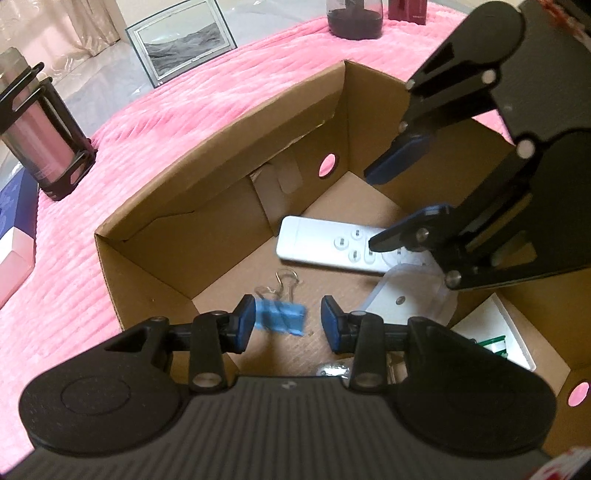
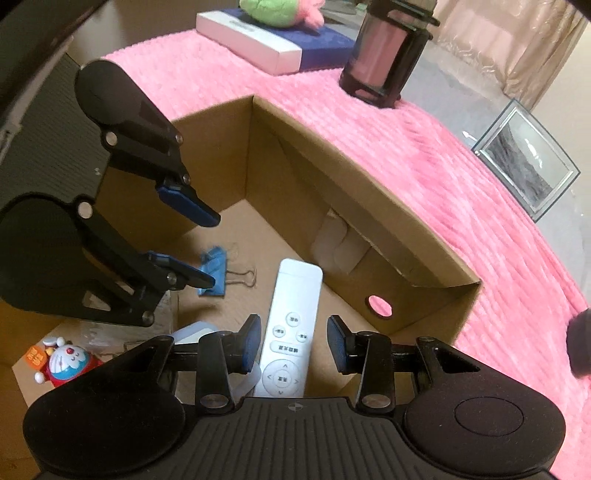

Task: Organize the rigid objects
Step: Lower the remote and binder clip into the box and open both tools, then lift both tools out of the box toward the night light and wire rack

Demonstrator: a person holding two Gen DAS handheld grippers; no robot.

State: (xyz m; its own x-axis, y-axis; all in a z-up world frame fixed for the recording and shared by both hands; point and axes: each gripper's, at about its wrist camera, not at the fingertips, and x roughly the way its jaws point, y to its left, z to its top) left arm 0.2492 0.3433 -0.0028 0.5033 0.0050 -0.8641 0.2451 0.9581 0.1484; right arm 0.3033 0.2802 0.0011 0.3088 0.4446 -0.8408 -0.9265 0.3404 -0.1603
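An open cardboard box (image 1: 221, 122) (image 2: 388, 206) stands on a pink ribbed cloth. A white remote (image 1: 321, 243) (image 2: 291, 325) lies on the box floor. A blue binder clip (image 1: 282, 317) (image 2: 214, 269) lies near it, blurred in the left wrist view. My left gripper (image 1: 288, 323) is open over the clip, jaws apart and empty; it also shows in the right wrist view (image 2: 210, 251). My right gripper (image 2: 295, 343) is open above the remote's button end, not touching it; it also shows in the left wrist view (image 1: 373, 206).
In the box also lie a clear plastic piece (image 1: 406, 295), a white card (image 1: 495, 332) and a Doraemon toy (image 2: 66, 363). On the cloth stand a dark bottle holder (image 1: 44, 144) (image 2: 388, 55), a picture frame (image 1: 181, 40) (image 2: 528, 162), a white-and-blue box (image 2: 266, 40) and a dark jar (image 1: 354, 18).
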